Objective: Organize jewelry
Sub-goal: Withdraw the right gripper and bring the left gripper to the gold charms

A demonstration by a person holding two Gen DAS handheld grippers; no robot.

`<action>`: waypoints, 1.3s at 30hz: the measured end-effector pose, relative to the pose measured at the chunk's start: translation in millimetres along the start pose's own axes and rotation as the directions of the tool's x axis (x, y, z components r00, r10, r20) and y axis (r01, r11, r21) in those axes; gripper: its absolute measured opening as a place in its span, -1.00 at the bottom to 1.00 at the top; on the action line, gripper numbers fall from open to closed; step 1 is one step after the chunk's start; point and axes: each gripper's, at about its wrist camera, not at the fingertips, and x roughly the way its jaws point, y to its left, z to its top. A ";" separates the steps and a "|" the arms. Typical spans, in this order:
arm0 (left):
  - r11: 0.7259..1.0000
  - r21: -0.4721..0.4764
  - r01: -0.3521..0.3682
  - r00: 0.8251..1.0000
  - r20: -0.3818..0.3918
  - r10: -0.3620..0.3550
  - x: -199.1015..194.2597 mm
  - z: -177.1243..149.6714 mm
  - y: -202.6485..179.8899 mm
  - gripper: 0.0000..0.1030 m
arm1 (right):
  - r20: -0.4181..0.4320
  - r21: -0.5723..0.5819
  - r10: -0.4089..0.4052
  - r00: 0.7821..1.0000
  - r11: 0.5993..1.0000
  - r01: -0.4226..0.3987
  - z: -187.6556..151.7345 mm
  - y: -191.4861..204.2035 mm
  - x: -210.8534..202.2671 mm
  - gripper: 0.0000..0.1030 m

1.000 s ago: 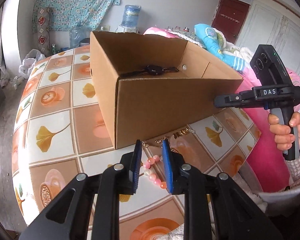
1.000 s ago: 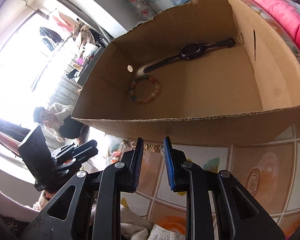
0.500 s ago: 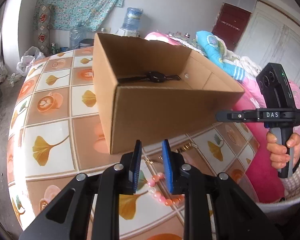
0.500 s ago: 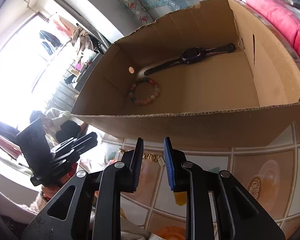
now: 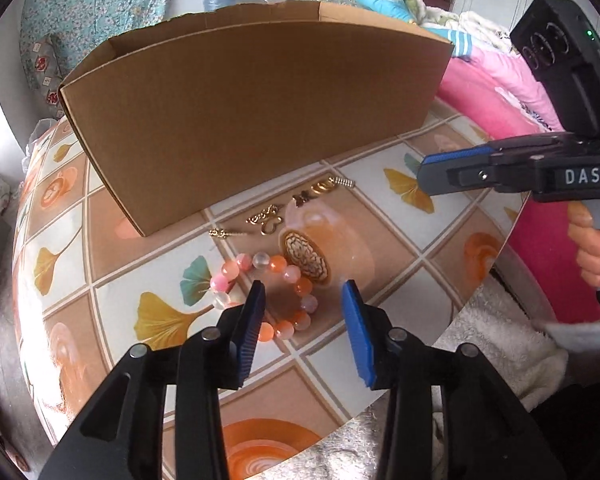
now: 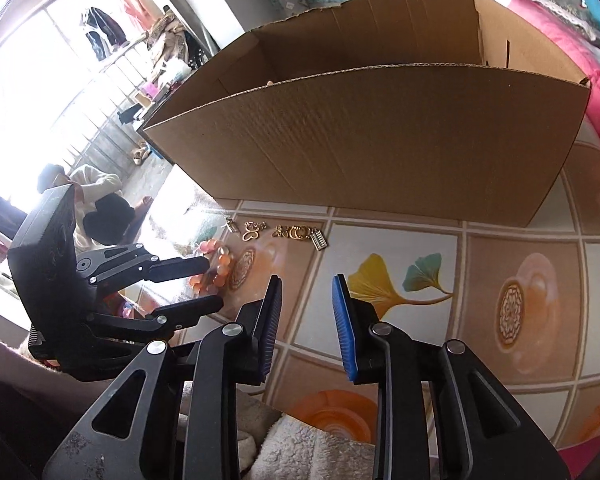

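the pink bead bracelet [image 5: 276,292] and the gold charm bracelet [image 5: 296,208] lie on the tabletop [image 5: 380,240] beside the cardboard box [image 5: 252,108], not yet stored. left claw [image 5: 304,320], just widened, straddles the beads without pressing; right claw [image 6: 306,316] hangs open, empty.

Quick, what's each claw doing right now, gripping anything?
Left claw: open, just widened, over the bead bracelet, not gripping it.
Right claw: open, holding nothing.

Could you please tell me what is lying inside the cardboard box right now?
Only the cardboard box's bare inner walls show above its rim; its near wall hides the floor, so the contents cannot be seen.
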 end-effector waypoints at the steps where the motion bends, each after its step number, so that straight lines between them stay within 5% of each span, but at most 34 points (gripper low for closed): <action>1: 1.000 0.004 -0.017 1.000 0.004 0.017 0.5 -0.1 -1.5 -0.25 | 0.010 -0.001 -0.005 1.000 1.000 0.005 -3.3 -0.4 -4.1 -0.47; 3: 0.999 0.004 -0.035 0.999 0.006 0.035 1.6 0.3 -4.3 -0.39 | 0.036 0.014 -0.015 0.999 1.000 0.014 -2.6 -5.4 -9.9 -0.47; 4: 1.000 -0.004 -0.031 0.999 0.008 0.031 1.3 1.3 -5.9 -0.75 | 0.050 0.027 -0.019 0.999 0.999 0.018 -0.2 -11.3 -12.1 -0.48; 5: 1.000 -0.017 -0.011 1.000 0.006 0.011 2.0 3.1 -6.7 -0.82 | 0.058 0.037 -0.022 0.998 0.999 0.020 1.0 -14.4 -13.5 -0.47; 18: 0.980 0.019 0.197 0.974 0.107 -0.198 33.6 56.1 -62.6 -0.82 | 0.131 0.174 -0.083 0.988 0.983 0.060 -6.1 -57.6 -41.9 -0.47; 23: 0.966 0.036 0.258 0.951 0.168 -0.260 45.3 80.0 -78.7 -0.80 | 0.150 0.207 -0.118 0.982 0.975 0.085 -6.5 -67.2 -50.9 -0.47; 28: 0.947 0.039 0.318 0.924 0.208 -0.319 29.5 73.1 -74.0 -0.20 | 0.180 0.227 -0.100 0.979 0.972 0.057 -2.3 -68.9 -56.0 -0.47; 33: 0.957 -0.030 0.289 0.932 0.237 -0.274 5.6 52.2 -42.0 -0.20 | 0.182 0.160 -0.043 0.982 0.987 0.014 18.2 -46.9 -37.5 -0.48; 39: 0.984 -0.155 0.093 0.976 0.207 -0.059 -16.5 24.8 17.6 -0.20 | 0.119 0.043 0.004 0.993 0.999 -0.009 33.2 -8.3 -0.1 -0.48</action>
